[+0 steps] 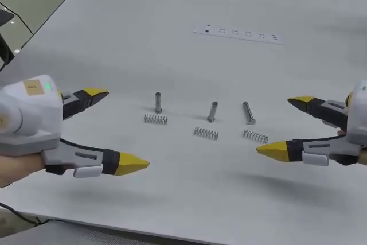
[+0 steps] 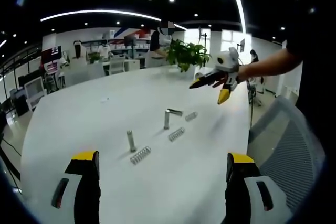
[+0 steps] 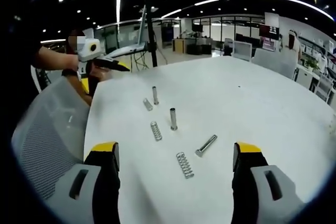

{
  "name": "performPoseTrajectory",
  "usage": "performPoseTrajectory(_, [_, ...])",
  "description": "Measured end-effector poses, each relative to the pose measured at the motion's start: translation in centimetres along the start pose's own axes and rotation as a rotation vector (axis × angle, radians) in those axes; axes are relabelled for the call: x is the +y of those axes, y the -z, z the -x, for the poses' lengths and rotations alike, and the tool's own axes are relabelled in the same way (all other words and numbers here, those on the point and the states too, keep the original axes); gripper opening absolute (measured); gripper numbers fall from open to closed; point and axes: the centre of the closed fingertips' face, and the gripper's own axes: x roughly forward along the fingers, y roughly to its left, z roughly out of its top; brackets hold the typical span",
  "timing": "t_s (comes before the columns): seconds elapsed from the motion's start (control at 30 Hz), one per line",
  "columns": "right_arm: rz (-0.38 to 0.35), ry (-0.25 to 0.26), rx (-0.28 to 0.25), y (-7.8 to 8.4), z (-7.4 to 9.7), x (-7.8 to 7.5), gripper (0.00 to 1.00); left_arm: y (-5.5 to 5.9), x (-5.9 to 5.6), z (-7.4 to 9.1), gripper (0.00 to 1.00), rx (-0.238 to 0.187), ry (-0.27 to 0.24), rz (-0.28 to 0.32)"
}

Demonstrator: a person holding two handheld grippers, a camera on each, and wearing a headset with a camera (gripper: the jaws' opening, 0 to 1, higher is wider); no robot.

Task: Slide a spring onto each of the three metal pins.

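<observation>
Where the white workbench [image 1: 172,15] spreads out below the head view, the left gripper [image 1: 126,128] hangs over its near left part. Its jaws are spread wide with nothing between them. The right gripper [image 1: 274,125] hangs opposite, over the near right part, equally wide apart and empty. Farther back, a flat white strip [image 1: 238,32] with small markings lies on the top. Three metal pins sit in a row between the grippers. The left pin [image 1: 158,102] and the middle pin [image 1: 213,111] stand upright, and the right pin [image 1: 248,113] lies on its side. A spring lies flat just in front of each pin: the left spring [image 1: 155,119], the middle spring [image 1: 206,133] and the right spring [image 1: 254,136].
</observation>
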Motion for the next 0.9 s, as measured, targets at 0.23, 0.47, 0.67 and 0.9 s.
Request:
performPoseTrajectory(0.23, [-0.021, 0.013, 0.003, -0.5, -0.7, -1.0, 0.87, 0.0, -0.1, -0.1, 0.98, -0.001, 0.001, 0.005])
performPoseTrajectory(0.47, [-0.051, 0.028, 0.036, -0.5, -1.5, -2.1, 0.86, 0.0, 0.1, 0.0, 0.98, -0.001, -0.004, 0.011])
performPoseTrajectory(0.67, [-0.074, 0.027, 0.072, -0.6, -2.2, -2.6, 0.82, 0.1, 0.2, 0.0, 0.98, -0.001, -0.004, 0.016])
performPoseTrajectory(0.9, [-0.099, 0.028, 0.105, -0.3, -2.8, -3.2, 0.76, 0.2, 0.1, -0.1, 0.98, -0.001, -0.002, 0.019])
